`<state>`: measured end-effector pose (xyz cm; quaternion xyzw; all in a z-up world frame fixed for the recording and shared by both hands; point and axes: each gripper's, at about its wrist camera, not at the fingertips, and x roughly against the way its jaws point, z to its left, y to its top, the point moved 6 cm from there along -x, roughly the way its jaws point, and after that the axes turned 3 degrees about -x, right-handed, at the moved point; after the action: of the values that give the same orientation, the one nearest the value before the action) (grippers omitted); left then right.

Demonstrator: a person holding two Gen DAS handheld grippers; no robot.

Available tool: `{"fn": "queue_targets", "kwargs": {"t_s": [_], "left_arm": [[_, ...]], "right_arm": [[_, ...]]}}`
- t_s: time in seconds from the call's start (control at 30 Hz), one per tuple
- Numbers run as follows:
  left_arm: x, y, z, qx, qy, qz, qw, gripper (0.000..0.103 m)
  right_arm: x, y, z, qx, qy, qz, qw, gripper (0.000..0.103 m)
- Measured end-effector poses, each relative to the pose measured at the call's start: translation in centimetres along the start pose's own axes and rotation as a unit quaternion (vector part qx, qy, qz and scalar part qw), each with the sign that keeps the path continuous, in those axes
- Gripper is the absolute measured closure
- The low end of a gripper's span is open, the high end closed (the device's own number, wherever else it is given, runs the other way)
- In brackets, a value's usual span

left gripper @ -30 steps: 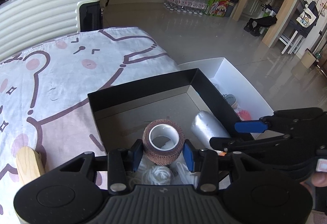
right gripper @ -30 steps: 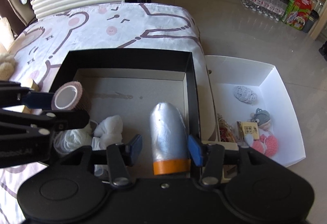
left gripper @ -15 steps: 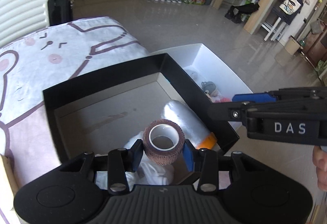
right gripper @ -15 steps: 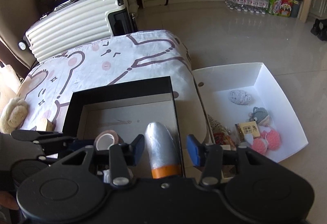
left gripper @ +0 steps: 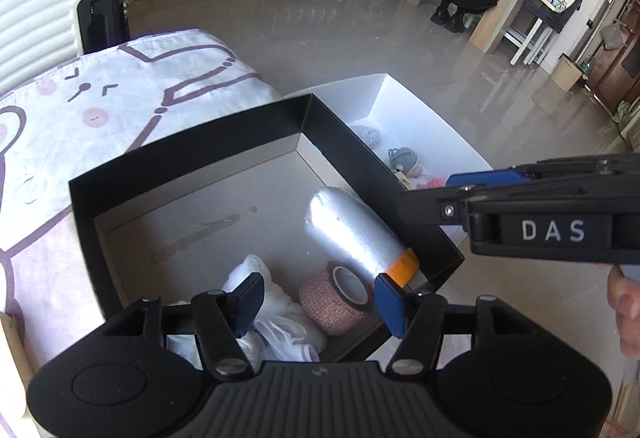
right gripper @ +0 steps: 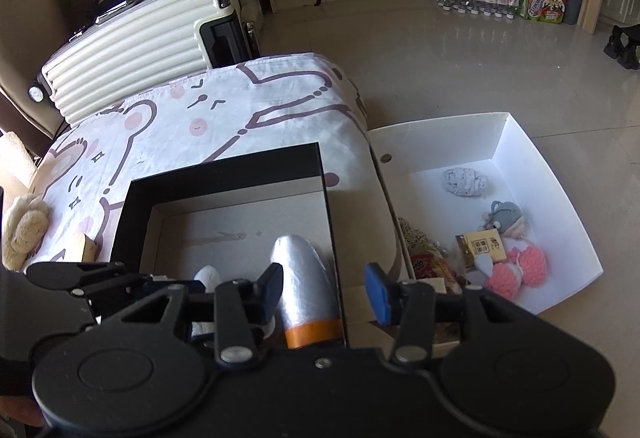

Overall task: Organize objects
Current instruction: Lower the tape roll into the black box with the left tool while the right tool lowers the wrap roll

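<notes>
A black box (left gripper: 192, 162) sits on the bear-print cloth. Inside it lie a silver roll with an orange end (left gripper: 352, 234), white cloth (left gripper: 276, 318) and a brown bandage roll (left gripper: 338, 296). My left gripper (left gripper: 320, 298) is open above the box's near end, the bandage roll lying loose below between its fingers. My right gripper (right gripper: 326, 288) is open and empty above the box's right wall, over the silver roll (right gripper: 304, 278). The right gripper also shows from the side in the left wrist view (left gripper: 472, 180). The black box (right gripper: 224, 174) shows in the right wrist view too.
A white box (right gripper: 520, 146) on the floor to the right holds small knitted toys (right gripper: 520, 266), a grey bundle (right gripper: 466, 180) and a small carton (right gripper: 484, 246). A cream suitcase (right gripper: 132, 38) stands behind the bed. A plush toy (right gripper: 24, 230) and wooden block (right gripper: 86, 246) lie at left.
My left gripper opened and let go of the bandage roll, which now lies in the black box. Both grippers have risen and drawn back from the box.
</notes>
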<state>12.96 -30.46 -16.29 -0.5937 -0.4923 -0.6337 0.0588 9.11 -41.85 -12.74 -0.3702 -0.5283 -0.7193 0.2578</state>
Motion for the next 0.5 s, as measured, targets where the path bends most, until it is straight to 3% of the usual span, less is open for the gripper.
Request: {"fn": "queue_targets", "kwargs": {"t_s": [0.5], "left_arm": [[5.1,0.3,3.0,0.039,0.042,-0.045,0.9973,0.042]], "right_arm": [[1.2,-0.1,0.8,-0.028,0.002,-0.006,1.000,0.061]]}}
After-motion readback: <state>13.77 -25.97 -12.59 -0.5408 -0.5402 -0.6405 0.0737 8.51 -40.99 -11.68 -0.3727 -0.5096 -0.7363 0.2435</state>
